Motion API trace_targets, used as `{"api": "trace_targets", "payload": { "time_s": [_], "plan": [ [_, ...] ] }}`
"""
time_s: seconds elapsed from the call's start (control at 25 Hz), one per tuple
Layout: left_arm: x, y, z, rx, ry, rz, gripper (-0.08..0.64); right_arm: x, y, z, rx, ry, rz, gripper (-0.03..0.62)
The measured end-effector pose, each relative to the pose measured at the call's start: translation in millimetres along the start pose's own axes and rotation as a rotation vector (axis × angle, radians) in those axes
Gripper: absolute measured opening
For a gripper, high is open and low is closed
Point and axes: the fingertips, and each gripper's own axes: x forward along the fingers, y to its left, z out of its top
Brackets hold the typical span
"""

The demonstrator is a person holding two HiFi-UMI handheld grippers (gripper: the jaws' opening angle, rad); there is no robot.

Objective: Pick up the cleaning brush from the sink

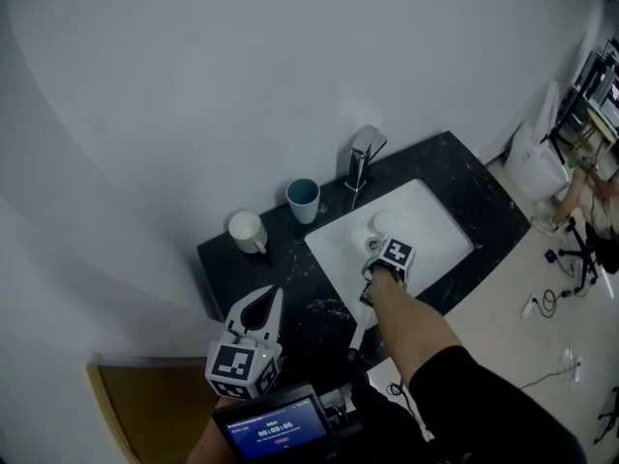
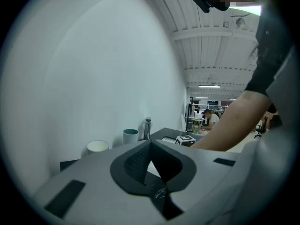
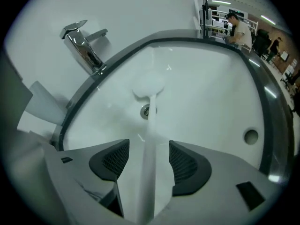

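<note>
A white cleaning brush (image 3: pixel 151 121) lies in the white sink (image 3: pixel 211 93), its round head (image 3: pixel 149 84) past the drain and its handle running toward me. My right gripper (image 3: pixel 149 156) points steeply down into the basin and is open. The handle runs between the two pads with a gap on each side. In the head view the brush (image 1: pixel 387 222) shows just beyond the right gripper (image 1: pixel 385 264). My left gripper (image 1: pixel 274 296) hovers over the black counter left of the sink (image 1: pixel 440 225), shut and empty, its tips (image 2: pixel 150 143) meeting.
A chrome faucet (image 1: pixel 363 158) stands behind the basin. A blue-green cup (image 1: pixel 303 199) and a white cup (image 1: pixel 247 228) sit on the black counter (image 1: pixel 300 303) at back left. A white bag (image 1: pixel 537 162) and cables (image 1: pixel 551 303) lie on the floor at right.
</note>
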Motion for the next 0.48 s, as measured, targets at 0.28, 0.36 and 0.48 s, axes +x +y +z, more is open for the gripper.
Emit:
{"api": "trace_targets", "payload": {
  "time_s": [0.28, 0.36, 0.48],
  "plan": [
    [3, 10, -15, -0.038, 0.032, -0.005, 0.018, 33, -6, -16, 0.077, 0.083, -0.012, 0.118],
    [3, 13, -15, -0.045, 0.034, 0.0, 0.018, 35, -3, -15, 0.025, 0.084, -0.013, 0.068],
    [2, 14, -13, -0.046, 0.034, 0.0, 0.018, 34, 1, -13, -0.01, 0.074, -0.01, 0.046]
  ]
}}
